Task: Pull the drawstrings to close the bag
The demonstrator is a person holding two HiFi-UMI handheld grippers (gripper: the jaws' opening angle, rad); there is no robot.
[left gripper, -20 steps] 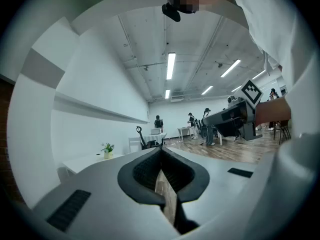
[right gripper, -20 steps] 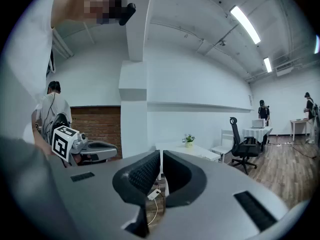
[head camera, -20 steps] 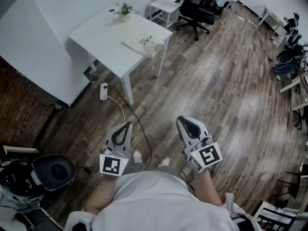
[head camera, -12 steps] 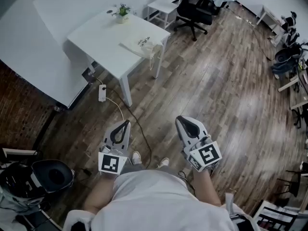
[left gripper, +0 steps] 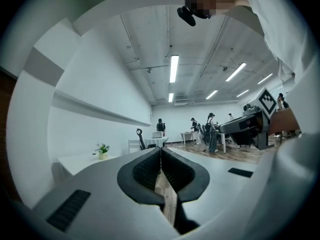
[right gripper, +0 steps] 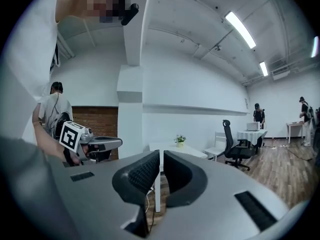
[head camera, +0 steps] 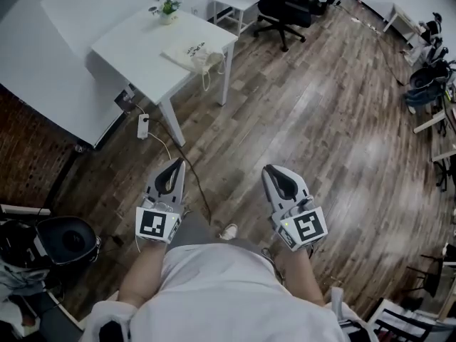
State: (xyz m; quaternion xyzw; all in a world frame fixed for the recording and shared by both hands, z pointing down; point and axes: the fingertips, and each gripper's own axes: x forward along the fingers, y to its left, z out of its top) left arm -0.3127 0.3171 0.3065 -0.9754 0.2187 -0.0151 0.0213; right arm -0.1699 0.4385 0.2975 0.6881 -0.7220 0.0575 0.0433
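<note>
Since the earlier frames the white bench (head camera: 135, 45) sits farther up and left in the head view, and only one shoe (head camera: 228, 230) shows below instead of two. Both tongs hang over open wooden floor (head camera: 320, 120), well apart from the bench. The left tongs (head camera: 175, 164) are closed, pads touching, with nothing held. The right tongs (head camera: 271, 171) are all but closed, with a thin slit between the pads and nothing in it. One cream drawstring bag (head camera: 187, 50) lies flat near the bench's right edge, its strings (head camera: 207, 68) hanging over that edge. One small potted plant (head camera: 168, 7) stands at the far corner. Two chairs stand beyond: a white chair (head camera: 235, 2) and a black office chair (head camera: 285, 6). One power strip (head camera: 143, 125) lies on the floor by the bench leg.
</note>
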